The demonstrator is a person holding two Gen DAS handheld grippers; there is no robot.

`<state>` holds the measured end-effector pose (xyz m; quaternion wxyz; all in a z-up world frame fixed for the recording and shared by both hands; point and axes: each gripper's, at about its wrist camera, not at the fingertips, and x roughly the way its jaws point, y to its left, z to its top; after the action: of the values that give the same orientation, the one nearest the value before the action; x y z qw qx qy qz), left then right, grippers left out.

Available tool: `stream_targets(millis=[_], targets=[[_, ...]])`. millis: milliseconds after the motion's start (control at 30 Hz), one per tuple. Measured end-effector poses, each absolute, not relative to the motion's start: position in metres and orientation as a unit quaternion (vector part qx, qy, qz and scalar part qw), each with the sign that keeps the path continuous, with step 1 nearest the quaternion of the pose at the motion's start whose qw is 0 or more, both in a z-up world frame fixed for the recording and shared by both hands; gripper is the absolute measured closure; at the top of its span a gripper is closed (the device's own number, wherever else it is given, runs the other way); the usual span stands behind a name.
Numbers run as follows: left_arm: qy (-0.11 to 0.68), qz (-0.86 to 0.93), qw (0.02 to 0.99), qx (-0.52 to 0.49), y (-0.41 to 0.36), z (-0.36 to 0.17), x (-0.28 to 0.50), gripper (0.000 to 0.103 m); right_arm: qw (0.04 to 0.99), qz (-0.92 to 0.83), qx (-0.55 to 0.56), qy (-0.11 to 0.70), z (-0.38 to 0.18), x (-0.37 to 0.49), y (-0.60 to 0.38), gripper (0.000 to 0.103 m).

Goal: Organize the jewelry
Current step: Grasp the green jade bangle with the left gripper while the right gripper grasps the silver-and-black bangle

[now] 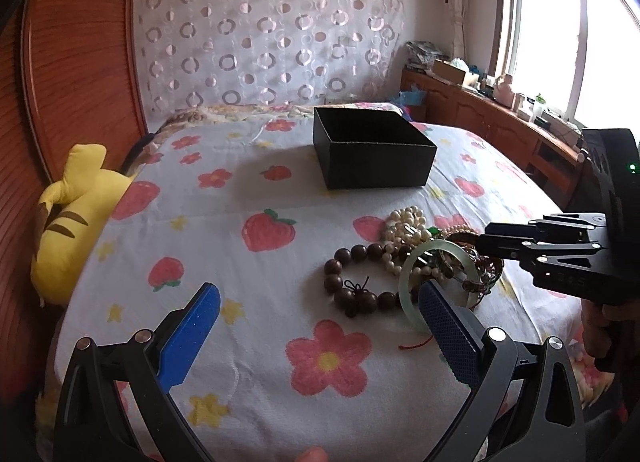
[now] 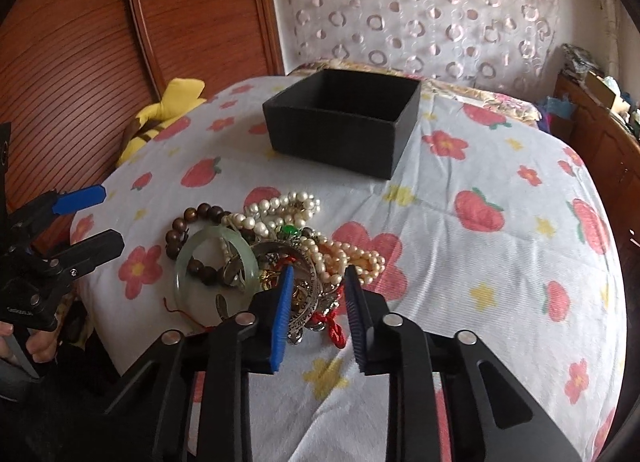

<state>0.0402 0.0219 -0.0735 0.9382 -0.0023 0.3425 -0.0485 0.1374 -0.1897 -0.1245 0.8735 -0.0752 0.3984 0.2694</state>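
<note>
One smooth jade bangle (image 2: pixel 216 266) among knobbly pearls (image 2: pixel 280 207), wooden beads (image 2: pixel 188 221).

The open box (image 2: pixel 340 121) sits on the bed (image 2: pixel 500 282), behind the jewelry pile (image 2: pixel 288 250). Within the pile, the jade bangle (image 2: pixel 182 262) lies at the left, overlapping the wooden bead bracelet (image 2: pixel 188 221); the pearl strands (image 2: pixel 280 205) lie toward the box. A plush toy (image 2: pixel 160 117) rests at the bed's left edge.
</note>
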Motion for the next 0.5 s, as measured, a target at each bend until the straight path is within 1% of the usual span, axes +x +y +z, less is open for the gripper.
stream_targets(millis=[33,67,100,167,500], targets=[[0.343,-0.049,0.938,-0.002,0.021,-0.074,0.041,0.007,0.872,0.272,-0.077,0.4,-0.125,0.138,-0.189,0.081],[0.344,-0.05,0.938,-0.001,0.021,-0.074,0.041,0.007,0.87,0.277,-0.079,0.4,-0.126,0.138,-0.188,0.086],[0.345,-0.05,0.937,0.0,0.02,-0.075,0.042,0.007,0.869,0.282,-0.08,0.4,-0.125,0.138,-0.187,0.092],[0.346,-0.052,0.937,0.001,0.02,-0.075,0.042,0.007,0.871,0.28,-0.087,0.394,-0.123,0.136,-0.186,0.097],[0.347,-0.102,0.932,-0.005,0.008,-0.076,0.046,0.007,0.898,0.245,-0.086,0.355,-0.111,0.133,-0.2,0.098]])
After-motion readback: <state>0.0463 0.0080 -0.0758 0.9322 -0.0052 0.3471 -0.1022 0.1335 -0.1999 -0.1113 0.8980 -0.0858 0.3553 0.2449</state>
